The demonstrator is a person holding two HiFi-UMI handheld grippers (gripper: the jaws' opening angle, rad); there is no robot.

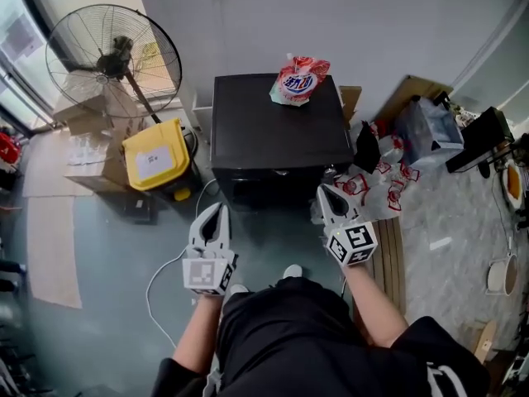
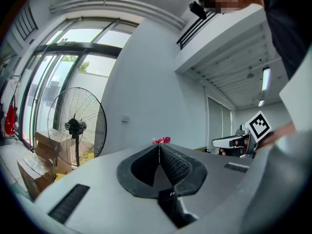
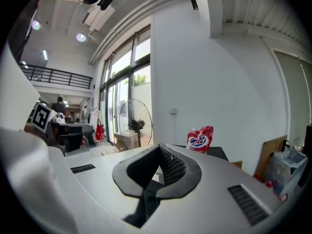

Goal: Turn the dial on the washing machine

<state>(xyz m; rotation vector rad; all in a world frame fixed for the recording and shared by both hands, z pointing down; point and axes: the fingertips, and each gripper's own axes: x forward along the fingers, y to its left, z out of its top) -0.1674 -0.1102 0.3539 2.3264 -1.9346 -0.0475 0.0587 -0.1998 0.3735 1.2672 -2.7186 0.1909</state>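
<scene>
The black washing machine (image 1: pixel 279 131) stands against the back wall, seen from above in the head view; its dial is not visible in any view. A red and white detergent bag (image 1: pixel 298 78) lies on its top. My left gripper (image 1: pixel 218 208) hangs shut and empty in front of the machine's lower left corner, apart from it. My right gripper (image 1: pixel 323 190) is shut and empty near the machine's front right corner. In the left gripper view the left gripper (image 2: pixel 159 145) shows closed jaws with the bag's top (image 2: pixel 162 140) just beyond. The right gripper (image 3: pixel 160 147) points toward the bag (image 3: pixel 200 139).
A large standing fan (image 1: pixel 113 60) and a yellow bin (image 1: pixel 157 162) sit left of the machine, with cardboard boxes (image 1: pixel 91 151) beside them. Bags and packets (image 1: pixel 426 131) crowd the floor on the right. A white cable (image 1: pixel 161 275) trails over the floor near my left gripper.
</scene>
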